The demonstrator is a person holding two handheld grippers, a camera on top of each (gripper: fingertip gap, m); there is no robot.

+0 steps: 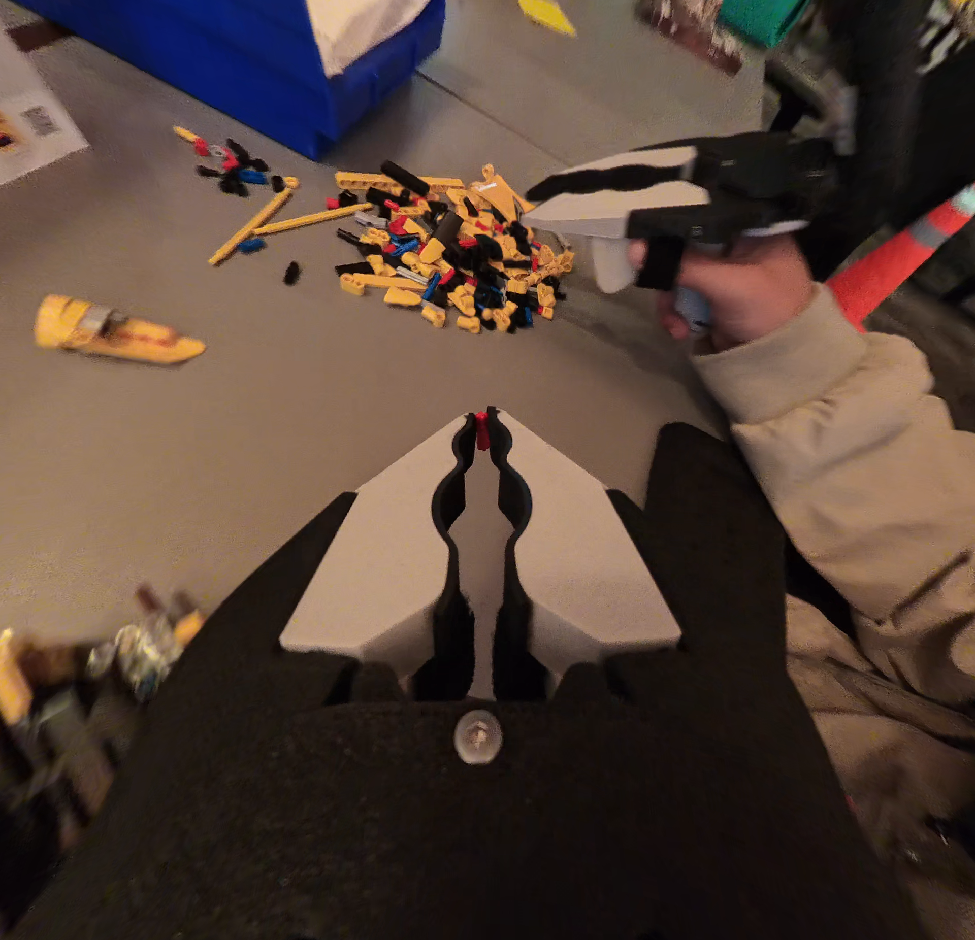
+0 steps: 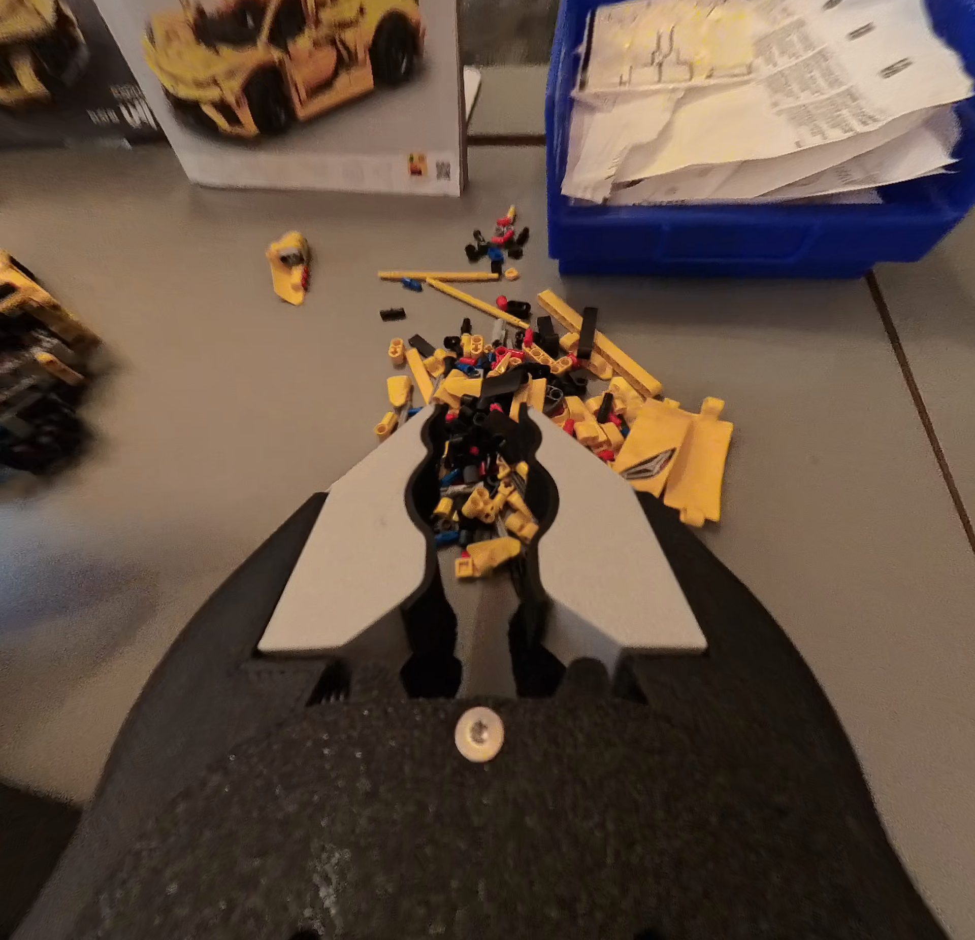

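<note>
The left gripper (image 1: 481,423) is clamped on a small red pin (image 1: 481,430), pinched at the very fingertips and held above bare grey table (image 1: 327,440), clear of the heap of parts. The right gripper (image 2: 477,413) hangs over the pile of yellow, black, red and blue building pieces (image 2: 527,387), its jaws parted with nothing between them; loose parts show through the gap. In the left wrist view it (image 1: 533,205) comes in from the right at the pile's (image 1: 453,250) edge, gripped by a hand (image 1: 738,292) in a beige sleeve (image 1: 823,440).

Well apart from the pile lies a yellow sub-assembly (image 1: 111,329). Two long yellow beams (image 1: 279,224) and a small scatter of black and red connectors (image 1: 232,166) lie just beyond it. A blue bin (image 2: 738,239) holding printed sheets (image 2: 765,87) stands behind, beside a box picturing a yellow car (image 2: 295,81). A blurred, partly built model (image 2: 37,366) sits at the left edge.
</note>
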